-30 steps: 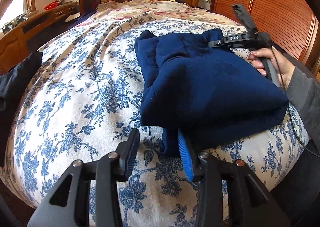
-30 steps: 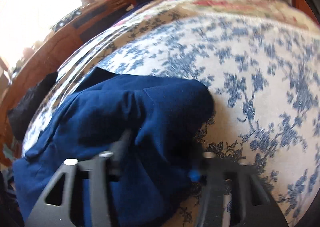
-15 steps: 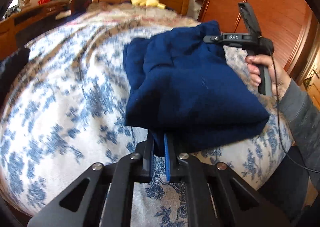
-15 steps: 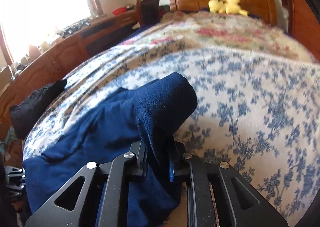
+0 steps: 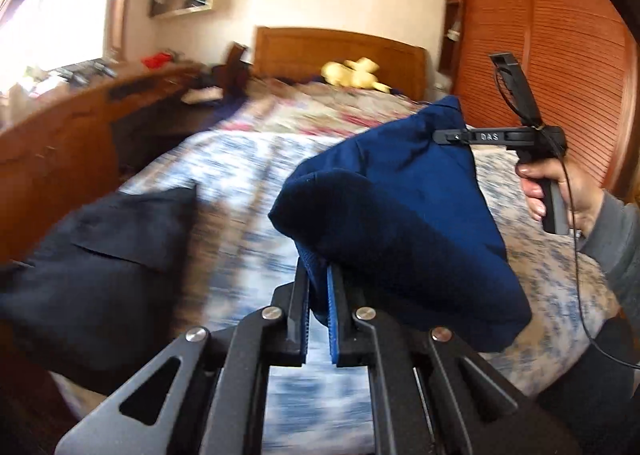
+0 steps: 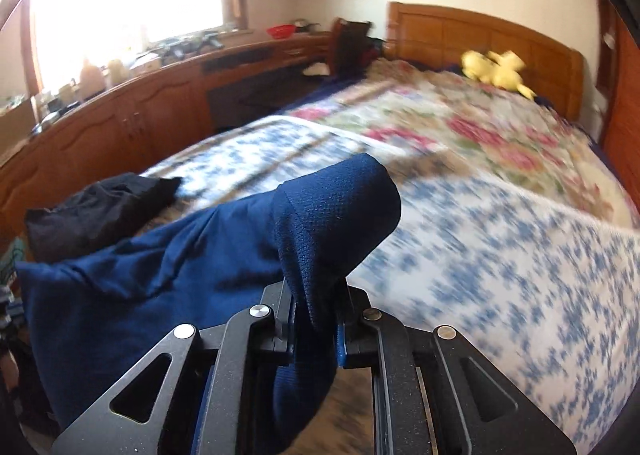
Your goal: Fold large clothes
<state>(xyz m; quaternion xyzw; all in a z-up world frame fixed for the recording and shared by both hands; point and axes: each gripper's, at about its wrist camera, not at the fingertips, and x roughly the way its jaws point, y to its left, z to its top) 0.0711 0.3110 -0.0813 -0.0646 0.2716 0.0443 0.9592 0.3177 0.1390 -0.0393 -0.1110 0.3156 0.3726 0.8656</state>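
Note:
A navy blue folded garment (image 5: 404,215) hangs in the air above the bed, held at two ends. My left gripper (image 5: 318,295) is shut on its near edge, the cloth pinched between the pads. In the left wrist view the right gripper (image 5: 444,135) grips the far upper corner, with a hand (image 5: 560,191) on its handle. The right wrist view shows the right gripper (image 6: 316,319) shut on a thick fold of the navy garment (image 6: 160,267), which droops away to the left and hangs below the jaws.
The bed has a blue-flowered cover (image 6: 500,247) and a wooden headboard (image 6: 480,35) with a yellow plush toy (image 6: 496,69). A black garment (image 5: 92,255) lies at the bed's left edge. Wooden cabinets (image 6: 120,127) run along the left; a slatted wardrobe (image 5: 560,55) stands right.
Both grippers closed on the navy garment while it lay on the bed, then lifted it clear of the cover. Both views now tilt up towards the room.

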